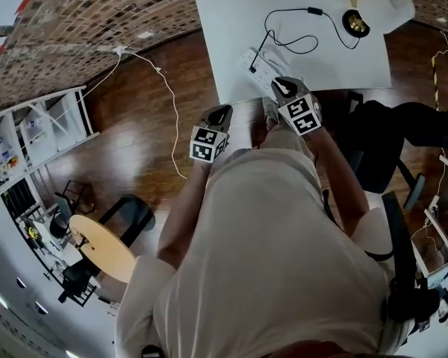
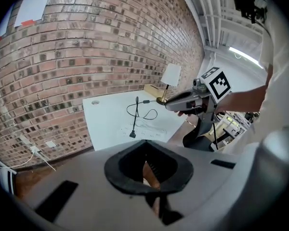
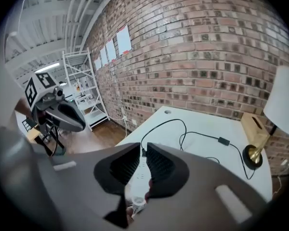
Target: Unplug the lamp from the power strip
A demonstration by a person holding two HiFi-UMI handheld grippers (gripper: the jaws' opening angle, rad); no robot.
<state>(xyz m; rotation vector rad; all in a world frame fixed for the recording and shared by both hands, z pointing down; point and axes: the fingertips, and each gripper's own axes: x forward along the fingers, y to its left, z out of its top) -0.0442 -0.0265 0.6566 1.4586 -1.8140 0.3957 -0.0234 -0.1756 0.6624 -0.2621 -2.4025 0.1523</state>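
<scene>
Head view: we are seeing the lamp (image 1: pixel 381 7) standing at the far right corner of the white surface (image 1: pixel 224 36), its black cord (image 1: pixel 284 43) running to the power strip (image 1: pixel 257 63) near the front edge, with the right tool (image 1: pixel 284 86) hovering just beside the strip and the left tool (image 1: pixel 222 112) hanging over the wood floor (image 1: pixel 134 125). Left gripper view: we are finding its jaws meeting at the tips, clamping nothing. Right gripper view: we are noting jaws nearly together, gripping nothing, the plug (image 3: pixel 144 152) sitting in the strip beyond the slit.
</scene>
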